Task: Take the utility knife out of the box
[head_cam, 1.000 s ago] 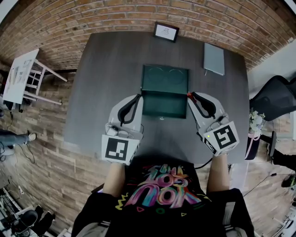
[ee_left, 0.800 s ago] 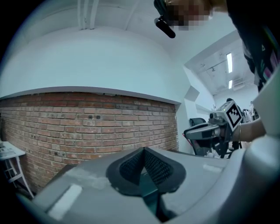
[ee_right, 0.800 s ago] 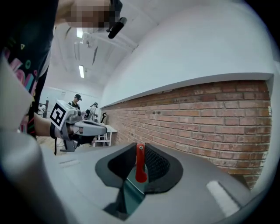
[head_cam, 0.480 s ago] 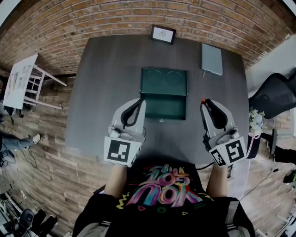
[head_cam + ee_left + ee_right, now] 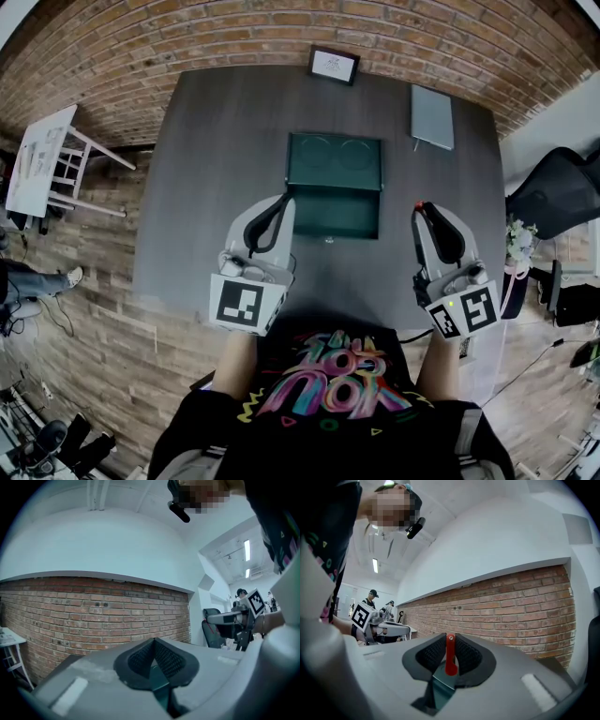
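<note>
The dark green box (image 5: 334, 186) lies open in the middle of the dark table (image 5: 216, 141), its lid folded back. My right gripper (image 5: 421, 208) hovers to the right of the box, shut on the red utility knife (image 5: 418, 203). In the right gripper view the knife (image 5: 450, 654) stands upright, pinched between the black pads, with its end poking out above them. My left gripper (image 5: 282, 202) is at the box's front left corner. Its pads (image 5: 140, 654) meet at the tip and I see nothing between them. Whether it touches the box I cannot tell.
A framed card (image 5: 335, 65) stands at the table's far edge and a grey laptop (image 5: 432, 117) lies at the far right. A white side table (image 5: 42, 155) stands left of the table, a black chair (image 5: 558, 192) to the right. People stand far off.
My right gripper has drawn away from the box's right edge, to the right and toward me, with the red knife in it. The left gripper has stayed by the box.
</note>
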Demonstrator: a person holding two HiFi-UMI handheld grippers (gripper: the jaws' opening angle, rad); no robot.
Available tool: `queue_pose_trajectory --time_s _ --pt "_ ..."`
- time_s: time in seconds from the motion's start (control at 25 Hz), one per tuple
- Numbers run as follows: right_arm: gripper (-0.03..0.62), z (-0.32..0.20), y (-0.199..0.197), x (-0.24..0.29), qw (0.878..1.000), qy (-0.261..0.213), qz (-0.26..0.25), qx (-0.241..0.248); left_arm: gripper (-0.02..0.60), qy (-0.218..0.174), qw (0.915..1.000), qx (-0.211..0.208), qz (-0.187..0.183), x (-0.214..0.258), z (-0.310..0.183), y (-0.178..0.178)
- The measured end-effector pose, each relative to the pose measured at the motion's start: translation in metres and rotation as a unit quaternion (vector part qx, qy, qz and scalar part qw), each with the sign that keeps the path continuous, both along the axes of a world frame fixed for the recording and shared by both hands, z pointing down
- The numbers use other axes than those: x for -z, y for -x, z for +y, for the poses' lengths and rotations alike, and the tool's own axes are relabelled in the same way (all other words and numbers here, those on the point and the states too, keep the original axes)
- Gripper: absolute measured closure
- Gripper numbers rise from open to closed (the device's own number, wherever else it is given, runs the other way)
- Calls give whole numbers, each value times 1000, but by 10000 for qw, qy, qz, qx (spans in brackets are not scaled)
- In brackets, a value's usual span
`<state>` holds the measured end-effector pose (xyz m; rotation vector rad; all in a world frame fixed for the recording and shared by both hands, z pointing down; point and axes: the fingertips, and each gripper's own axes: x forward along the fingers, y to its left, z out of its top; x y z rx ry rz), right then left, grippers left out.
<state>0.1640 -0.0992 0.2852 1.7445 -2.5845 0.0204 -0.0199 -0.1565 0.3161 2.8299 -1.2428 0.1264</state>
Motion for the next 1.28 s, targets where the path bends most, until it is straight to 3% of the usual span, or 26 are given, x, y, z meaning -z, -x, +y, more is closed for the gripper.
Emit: queue_pose_trajectory --time_s 1.28 --pt "539 -1 5 8 9998 -190 -107 40 581 -5 10000 23 -1 -2 -2 5"
